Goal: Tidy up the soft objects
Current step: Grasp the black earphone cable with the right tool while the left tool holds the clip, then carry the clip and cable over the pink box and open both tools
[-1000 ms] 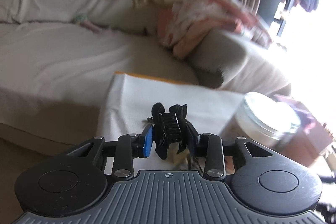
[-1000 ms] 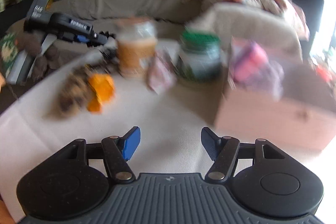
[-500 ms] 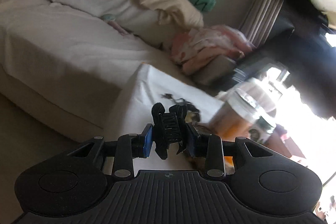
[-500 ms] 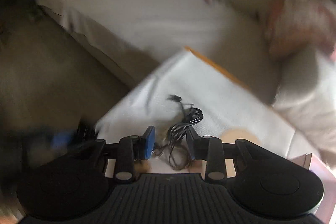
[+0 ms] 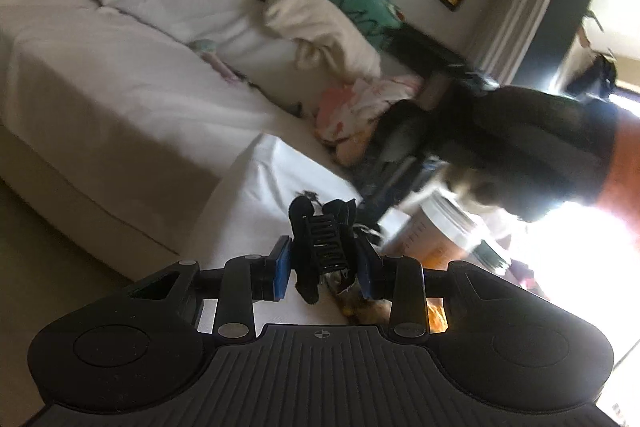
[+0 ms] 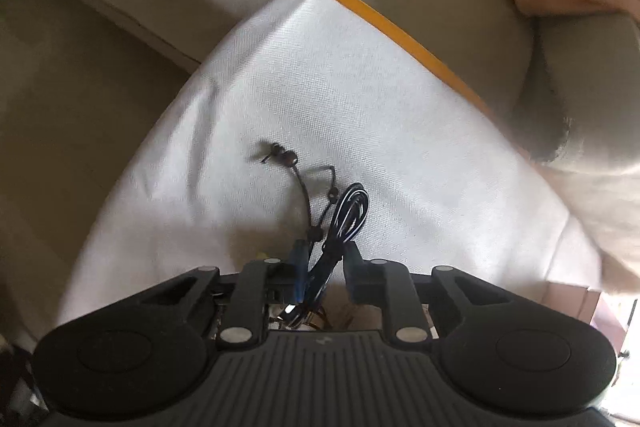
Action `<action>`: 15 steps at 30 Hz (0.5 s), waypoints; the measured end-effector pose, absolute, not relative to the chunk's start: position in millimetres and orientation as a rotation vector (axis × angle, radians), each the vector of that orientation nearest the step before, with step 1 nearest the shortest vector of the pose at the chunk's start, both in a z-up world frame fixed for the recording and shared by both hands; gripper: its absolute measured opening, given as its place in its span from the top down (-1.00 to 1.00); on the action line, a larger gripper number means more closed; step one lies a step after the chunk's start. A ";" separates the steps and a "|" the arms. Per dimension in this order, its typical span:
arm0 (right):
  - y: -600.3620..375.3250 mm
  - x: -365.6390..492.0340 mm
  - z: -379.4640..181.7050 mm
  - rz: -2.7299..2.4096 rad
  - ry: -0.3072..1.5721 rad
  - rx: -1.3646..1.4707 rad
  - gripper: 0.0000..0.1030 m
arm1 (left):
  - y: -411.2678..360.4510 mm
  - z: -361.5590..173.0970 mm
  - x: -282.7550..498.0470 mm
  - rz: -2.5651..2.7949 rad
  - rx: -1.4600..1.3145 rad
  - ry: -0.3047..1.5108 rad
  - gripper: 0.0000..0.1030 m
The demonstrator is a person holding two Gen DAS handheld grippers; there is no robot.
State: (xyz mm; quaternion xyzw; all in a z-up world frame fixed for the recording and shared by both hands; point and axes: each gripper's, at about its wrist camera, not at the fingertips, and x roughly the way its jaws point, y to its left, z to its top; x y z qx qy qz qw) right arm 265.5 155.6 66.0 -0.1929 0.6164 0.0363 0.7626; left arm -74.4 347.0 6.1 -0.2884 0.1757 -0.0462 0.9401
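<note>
Black plastic, a hair claw [image 5: 322, 247], is gripped between the blue pads of the left tongs [image 5: 323, 267], which are closed on it and held above the near edge of the tabletop [image 5: 256, 195]. In the right wrist view, the right tongs [image 6: 325, 271] are lowered over a coiled black cable [image 6: 347, 213]; the strands pass between the pads, which are narrowed around the coil, though whether it is truly clamped cannot be told. A beaded cord [image 6: 298, 179] lies just beside the cable, touching it, on the white cloth. An orange edge [image 6: 392, 27] of the tabletop is seen at the far side. Farther off in the left wrist view, an orange jar [image 5: 436, 231] stands at the right of the tabletop. Beyond it a sofa [image 5: 120, 79] carries a cream pillow [image 5: 320, 27] and a pink floral bundle [image 5: 360, 107].

The step in hand is judged to be a pick-up: the claw is already lifted, and the cable is being gathered. The next move would call for a firm closing on the whole coil, without the beaded cord being caught, then a lift clear of the cloth. A pink box [image 6: 576, 303] is glimpsed at the right edge and may be the place meant for these things.
</note>
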 end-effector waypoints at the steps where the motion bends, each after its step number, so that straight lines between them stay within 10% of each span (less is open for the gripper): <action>1: 154.4 257.8 74.4 0.099 1.326 -0.400 0.79 | 347.4 6.4 -74.8 -0.091 -0.589 0.357 0.28; 15: 21.7 32.7 223.8 0.315 0.963 -0.149 0.79 | 272.3 45.1 -88.0 -0.312 -0.412 0.461 0.28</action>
